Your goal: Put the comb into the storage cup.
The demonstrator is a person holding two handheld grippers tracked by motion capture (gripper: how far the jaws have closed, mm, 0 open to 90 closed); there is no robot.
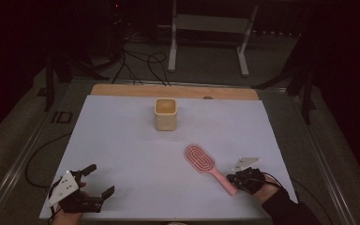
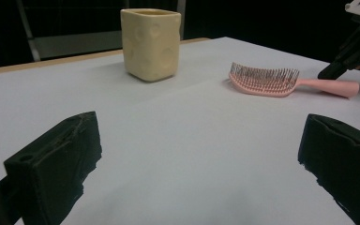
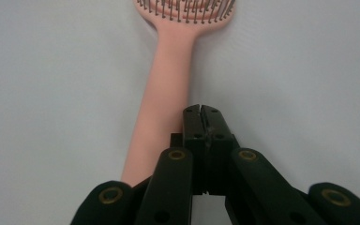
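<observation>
A pink hairbrush (image 1: pixel 205 166) lies bristles up on the white table sheet (image 1: pixel 122 140), handle toward the near right corner. My right gripper (image 1: pixel 232 178) sits at the handle's end. In the right gripper view its jaws (image 3: pixel 201 110) are shut tight with nothing between them, resting just beside the handle (image 3: pixel 161 98). A cream square cup (image 1: pixel 165 114) stands upright at the back middle. My left gripper (image 1: pixel 101 180) rests near the front left corner, open and empty. The left gripper view shows the cup (image 2: pixel 151 44), the brush (image 2: pixel 267 79) and the right gripper (image 2: pixel 340 68) beyond it.
A wooden strip (image 1: pixel 168 90) runs along the table's far edge. Behind the table are cables (image 1: pixel 140 61) on the floor and a grey metal stand (image 1: pixel 211 28). The white sheet between the two grippers and the cup is bare.
</observation>
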